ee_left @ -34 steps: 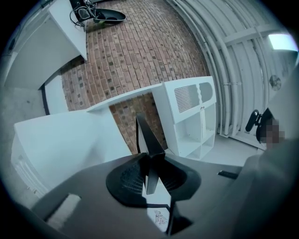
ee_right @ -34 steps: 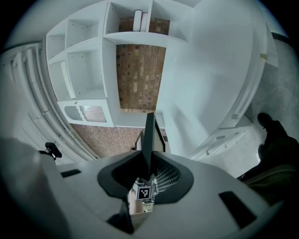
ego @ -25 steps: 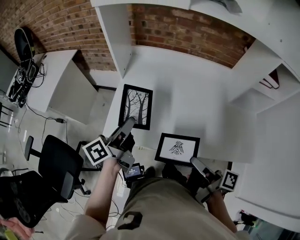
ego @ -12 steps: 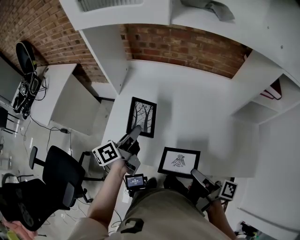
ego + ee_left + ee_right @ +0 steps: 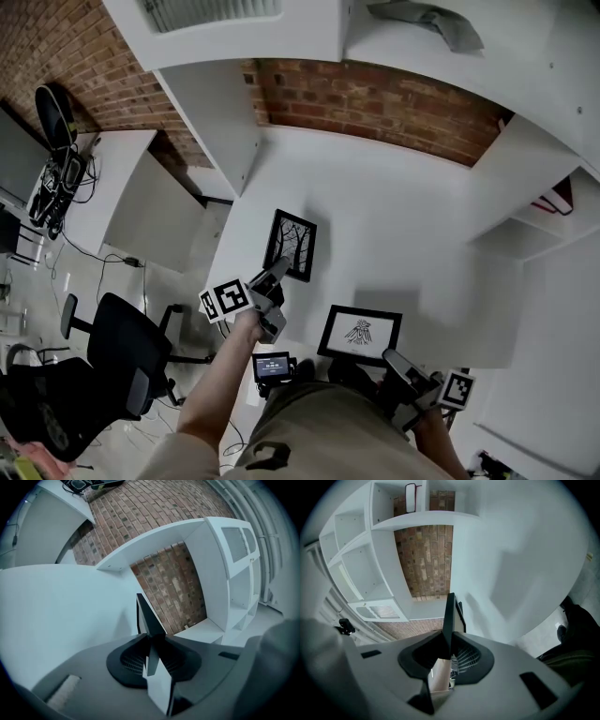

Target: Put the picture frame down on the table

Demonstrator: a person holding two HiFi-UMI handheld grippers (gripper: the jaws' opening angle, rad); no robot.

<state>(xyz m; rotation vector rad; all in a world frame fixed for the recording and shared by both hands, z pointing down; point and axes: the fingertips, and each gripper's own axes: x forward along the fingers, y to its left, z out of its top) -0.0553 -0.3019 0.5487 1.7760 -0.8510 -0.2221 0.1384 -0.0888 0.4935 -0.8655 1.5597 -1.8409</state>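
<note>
Two black picture frames are in hand over the white table (image 5: 394, 225). The frame with a tree print (image 5: 292, 245) is near the table's left edge, tilted, and my left gripper (image 5: 278, 269) is shut on its near edge. In the left gripper view that frame (image 5: 148, 617) shows edge-on between the jaws of the left gripper (image 5: 151, 641). The frame with a bird drawing (image 5: 361, 330) is at the table's near edge, and my right gripper (image 5: 388, 355) is shut on its lower right side. It shows edge-on (image 5: 450, 616) in the right gripper view. Whether either frame touches the table I cannot tell.
A brick wall (image 5: 375, 94) backs the table, with white shelving (image 5: 553, 197) to the right and a white upright panel (image 5: 220, 122) to the left. A black office chair (image 5: 117, 347) and a side desk (image 5: 103, 178) with cables stand left. A small screen device (image 5: 272, 366) sits at the person's waist.
My left gripper has carried the tree frame forward and a little right over the table. The right gripper and the bird frame have hardly moved.
</note>
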